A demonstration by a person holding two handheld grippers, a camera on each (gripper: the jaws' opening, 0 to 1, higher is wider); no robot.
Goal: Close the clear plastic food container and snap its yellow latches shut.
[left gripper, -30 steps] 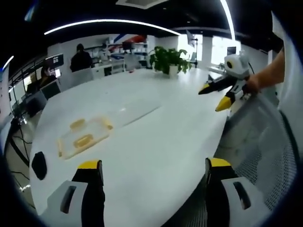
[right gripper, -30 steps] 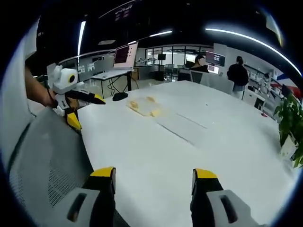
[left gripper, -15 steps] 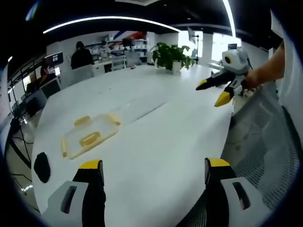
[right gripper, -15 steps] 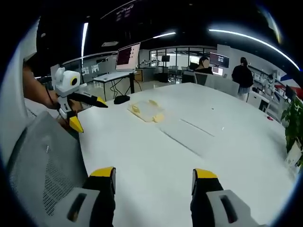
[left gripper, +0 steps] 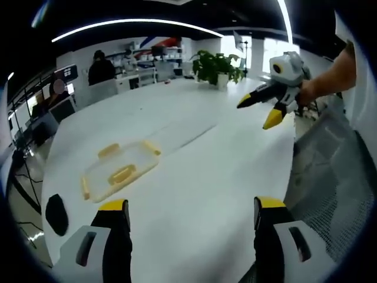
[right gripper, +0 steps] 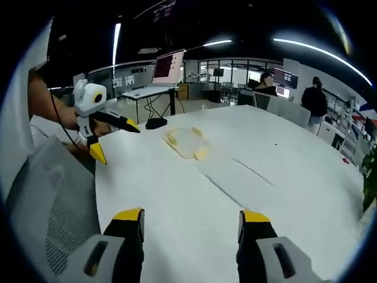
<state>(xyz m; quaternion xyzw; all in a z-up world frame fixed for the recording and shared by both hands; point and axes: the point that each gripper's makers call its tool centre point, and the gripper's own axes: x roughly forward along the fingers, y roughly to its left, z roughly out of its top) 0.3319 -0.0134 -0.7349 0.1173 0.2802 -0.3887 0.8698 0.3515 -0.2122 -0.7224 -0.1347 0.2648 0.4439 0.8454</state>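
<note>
Clear plastic with yellow latches: that is my food container (left gripper: 120,171), lying flat on the white table (left gripper: 194,171) at lower left of the left gripper view, with a dark mouse-like object (left gripper: 56,214) further left near the table edge. Whether its lid is fully seated I cannot tell from here; the latches look splayed outward. At the bottom of that view my left gripper (left gripper: 189,219) holds its jaws wide apart with nothing between them, well short of the container. At upper right, my right gripper (left gripper: 258,108) hangs over the table's far side, jaws spread and empty, with a potted plant (left gripper: 213,66) behind it.

In the right gripper view, the left gripper (right gripper: 115,138) shows at the left edge, open, above a mesh chair back (right gripper: 53,218). The container (right gripper: 187,142) sits in the upper middle, well apart from my right gripper (right gripper: 189,231), whose jaws gape empty at the bottom. People stand at desks in the far upper right.

I judge this to be the approach step: nothing is touched yet. Next I need to bring both claws in over the container, press the lid down square if it is not seated, then push each yellow latch against the rim.
</note>
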